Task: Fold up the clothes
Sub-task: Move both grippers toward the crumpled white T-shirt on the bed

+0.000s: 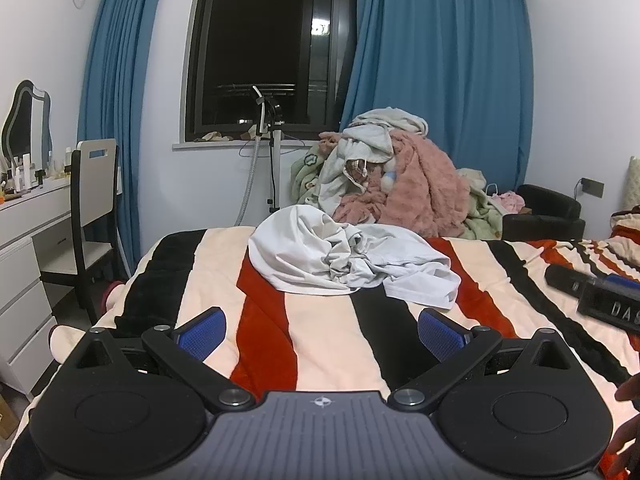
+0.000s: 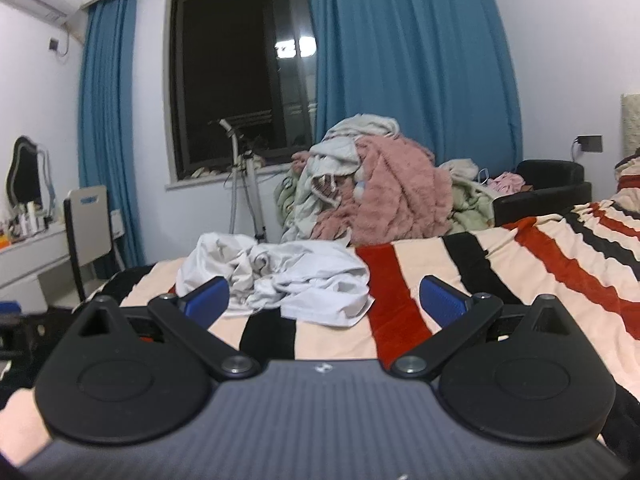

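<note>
Clothes first: 1 crumpled white shirt (image 1: 348, 262) sits in a heap on my bed, on the striped blanket (image 1: 320, 340) with its cream, red and black bands. It's bunched up with folds going every way, and 1 flat edge sticks out toward the right in the left wrist view. From the right wrist view the same shirt (image 2: 280, 280) is a bit left of center, just past my blue pads (image 2: 208, 300).

My left claw (image 1: 322, 334) is spread wide with nothing between the fingers, hovering over the blanket short of the shirt and tipped down a little. My right claw (image 2: 324, 300) is just as wide, also empty, and sits closer to level. You can spot its black body (image 1: 592, 284) at the right edge of the left view, off to the side of the shirt and not touching it.

Behind the bed there's a big pile of laundry (image 1: 396, 176) with a fluffy pink thing on top, in front of the blue curtains (image 1: 444, 72) and the dark window (image 1: 260, 48). White desk (image 1: 28, 216) and chair (image 1: 94, 196) are over on the left.
</note>
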The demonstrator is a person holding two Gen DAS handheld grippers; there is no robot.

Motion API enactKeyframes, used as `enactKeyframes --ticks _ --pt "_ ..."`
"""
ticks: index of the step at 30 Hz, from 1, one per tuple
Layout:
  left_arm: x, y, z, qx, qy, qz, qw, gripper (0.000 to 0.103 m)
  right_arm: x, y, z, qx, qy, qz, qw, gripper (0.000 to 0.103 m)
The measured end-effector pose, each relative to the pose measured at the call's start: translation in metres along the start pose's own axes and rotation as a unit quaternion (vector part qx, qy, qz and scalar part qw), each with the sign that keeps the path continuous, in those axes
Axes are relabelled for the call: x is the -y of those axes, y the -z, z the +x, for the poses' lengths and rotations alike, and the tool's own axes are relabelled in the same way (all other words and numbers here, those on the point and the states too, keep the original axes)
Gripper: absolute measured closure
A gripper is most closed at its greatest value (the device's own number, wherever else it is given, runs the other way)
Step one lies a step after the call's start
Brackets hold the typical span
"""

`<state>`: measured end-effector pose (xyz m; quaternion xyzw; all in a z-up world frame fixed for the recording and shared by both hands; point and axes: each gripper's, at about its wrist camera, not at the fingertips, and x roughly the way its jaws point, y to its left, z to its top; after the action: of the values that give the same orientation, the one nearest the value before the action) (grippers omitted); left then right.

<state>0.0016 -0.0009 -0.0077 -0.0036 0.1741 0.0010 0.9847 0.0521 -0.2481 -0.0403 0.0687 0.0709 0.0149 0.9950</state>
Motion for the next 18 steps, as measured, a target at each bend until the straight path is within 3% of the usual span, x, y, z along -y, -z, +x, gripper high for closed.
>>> enactKeyframes --ticks 3,9,11,14,18 --pt "0.000 0.002 0.002 -0.006 0.008 0.000 1.0000 0.001 -0.002 0.001 0.001 0.020 0.033 -0.023 0.999 0.000" --pt "0.007 0.000 0.017 -0.010 0.019 0.012 0.9997 0.001 0.007 -0.008 0.017 -0.005 0.018 -0.006 1.000 0.000" --pt "0.010 -0.007 0.035 -0.023 0.024 0.023 0.9992 0.002 0.009 -0.021 0.033 -0.017 0.003 0.004 1.000 0.000" --pt "0.020 -0.020 0.073 -0.033 0.024 0.038 0.9985 0.002 0.014 -0.042 0.053 -0.012 0.012 0.005 1.000 0.000" --pt "0.034 -0.037 0.144 -0.032 0.013 0.070 0.9969 0.002 0.035 -0.042 0.069 -0.024 -0.009 0.051 0.998 0.000"
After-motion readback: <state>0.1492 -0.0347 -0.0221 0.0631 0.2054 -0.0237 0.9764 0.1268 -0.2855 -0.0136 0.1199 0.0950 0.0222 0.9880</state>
